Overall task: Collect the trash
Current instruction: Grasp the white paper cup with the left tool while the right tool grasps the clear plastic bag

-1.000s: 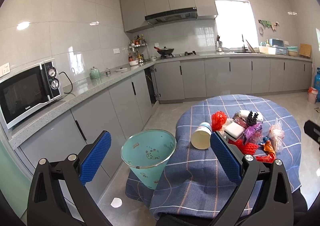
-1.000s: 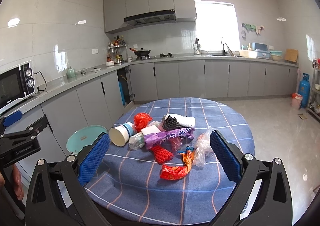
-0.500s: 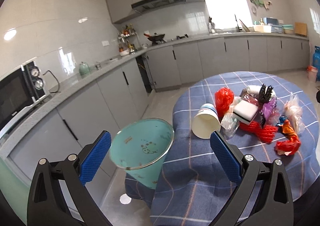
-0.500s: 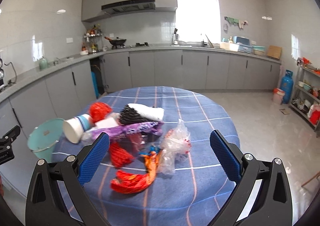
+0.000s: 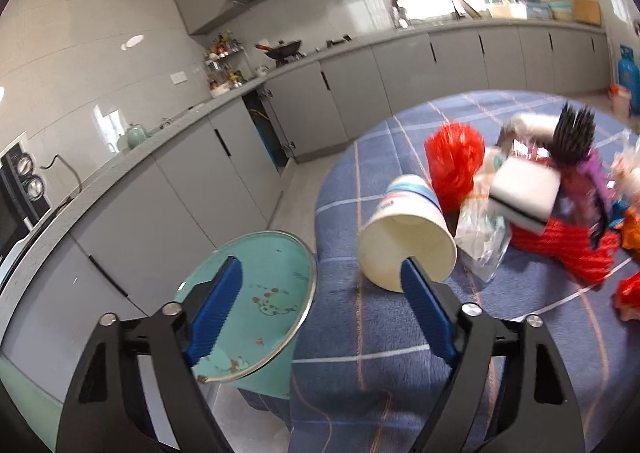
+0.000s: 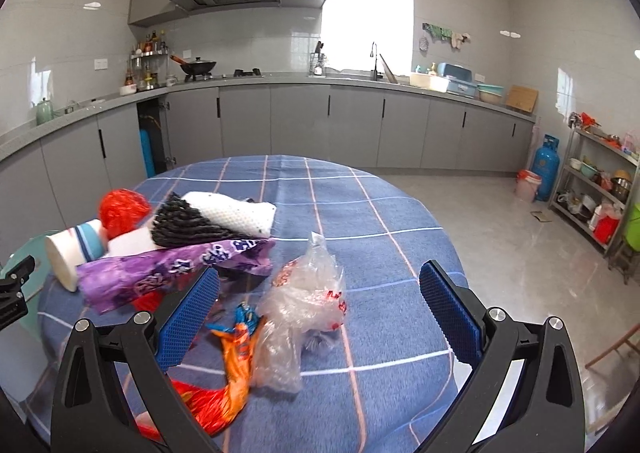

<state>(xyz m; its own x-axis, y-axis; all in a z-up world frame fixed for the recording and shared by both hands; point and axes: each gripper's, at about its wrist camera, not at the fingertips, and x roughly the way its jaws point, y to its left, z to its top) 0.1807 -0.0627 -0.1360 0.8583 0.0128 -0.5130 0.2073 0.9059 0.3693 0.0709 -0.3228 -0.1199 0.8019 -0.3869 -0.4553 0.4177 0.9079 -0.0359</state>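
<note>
A pile of trash lies on the round table with a blue checked cloth [image 6: 360, 213]. In the left wrist view a white paper cup [image 5: 406, 241] lies on its side, with a red net [image 5: 454, 165], a white sponge block [image 5: 524, 189] and a clear bag [image 5: 482, 241] beside it. My left gripper [image 5: 320, 305] is open, just before the cup and above the teal bin [image 5: 256, 293]. In the right wrist view my right gripper [image 6: 316, 309] is open around a crumpled clear plastic bag [image 6: 300, 301]. A purple wrapper [image 6: 172, 269], an orange wrapper [image 6: 236, 349] and a black-and-white roll [image 6: 216, 219] lie close by.
The teal bin stands on the floor at the table's left edge. Grey kitchen cabinets [image 6: 300, 125] run along the walls behind. A blue gas cylinder [image 6: 544, 169] and a metal shelf rack [image 6: 600, 189] stand at the right. A microwave [image 5: 20, 189] sits on the left counter.
Both grippers have moved forward and down towards the table. The left one has come close to the paper cup. The right one now has the clear plastic bag between its open fingers.
</note>
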